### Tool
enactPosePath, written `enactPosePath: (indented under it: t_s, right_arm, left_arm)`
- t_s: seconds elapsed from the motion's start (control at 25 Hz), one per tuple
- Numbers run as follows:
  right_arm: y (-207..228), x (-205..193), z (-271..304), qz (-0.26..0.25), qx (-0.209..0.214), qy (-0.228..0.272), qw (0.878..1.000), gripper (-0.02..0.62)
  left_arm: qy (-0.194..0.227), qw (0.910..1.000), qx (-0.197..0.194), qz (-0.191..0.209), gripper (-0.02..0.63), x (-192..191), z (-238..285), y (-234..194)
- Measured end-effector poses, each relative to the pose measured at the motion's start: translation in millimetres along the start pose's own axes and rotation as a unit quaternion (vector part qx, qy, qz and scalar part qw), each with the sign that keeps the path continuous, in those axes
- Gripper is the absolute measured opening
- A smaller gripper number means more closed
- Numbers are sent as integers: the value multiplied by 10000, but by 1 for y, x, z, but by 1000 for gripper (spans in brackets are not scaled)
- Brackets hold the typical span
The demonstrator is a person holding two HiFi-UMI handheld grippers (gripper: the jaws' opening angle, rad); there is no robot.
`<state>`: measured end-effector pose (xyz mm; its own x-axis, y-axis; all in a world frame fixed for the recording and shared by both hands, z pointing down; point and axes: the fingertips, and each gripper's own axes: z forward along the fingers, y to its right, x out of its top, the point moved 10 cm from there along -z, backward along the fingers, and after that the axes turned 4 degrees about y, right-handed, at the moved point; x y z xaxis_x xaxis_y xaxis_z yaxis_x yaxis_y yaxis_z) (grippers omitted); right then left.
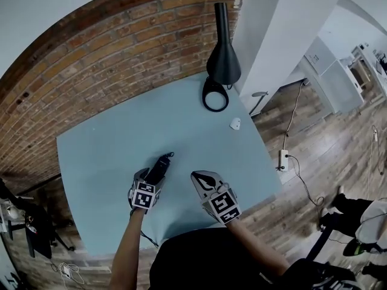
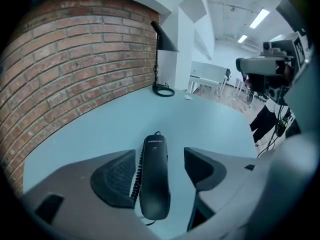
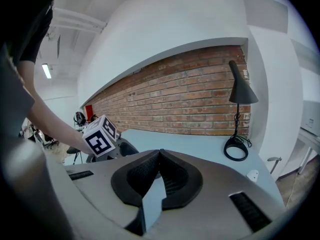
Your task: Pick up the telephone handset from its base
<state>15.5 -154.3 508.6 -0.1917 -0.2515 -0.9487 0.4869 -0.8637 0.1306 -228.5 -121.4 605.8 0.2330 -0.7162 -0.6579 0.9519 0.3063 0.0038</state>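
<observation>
The black telephone handset (image 1: 163,163) lies on the teal table (image 1: 109,156), its coiled cord (image 2: 135,176) running along its left side. Whether a base sits beneath it I cannot tell. My left gripper (image 1: 155,175) points steeply down over the handset (image 2: 154,176), which lies lengthwise between the wide-apart jaws. Its pads (image 2: 117,176) stand clear of the handset, the left one close to the cord. My right gripper (image 1: 198,177) hovers just to the right of the phone. In the right gripper view its jaws (image 3: 160,155) are shut with nothing between them.
A black lamp (image 1: 222,56) with a ring-shaped base (image 1: 215,95) stands at the table's far edge by the brick wall (image 1: 91,53). A small white object (image 1: 235,124) lies near the right edge. A power strip and cable (image 1: 284,159) lie on the wooden floor to the right.
</observation>
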Motion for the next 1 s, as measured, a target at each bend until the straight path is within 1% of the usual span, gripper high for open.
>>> enactPosePath:
  t_s: [0.08,0.24,0.44,0.84,1.0]
  right_arm:
    - [4,-2,0,20,-10,-10,10000,11]
    - [14,-4,1,70,-76,-16,9999,11]
    - [24,-8,3,114,-66,-89,9999,11]
    - [34,-14,1,202,-61,-130,9997,11]
    - [38,-15,0,246,-89,-137,9996,11]
  left_arm:
    - [-199,9998,22,27,327,-4,13,-3]
    - [-712,9974,42,-79,327,-18,34,-10]
    - [-901,9955,-33,-276,327,-20,49,-12]
    - [-1295,9915,-34,-150,327,-18,74,-15]
    - [-1392,9898,-97,-276,327,-21,79,-13]
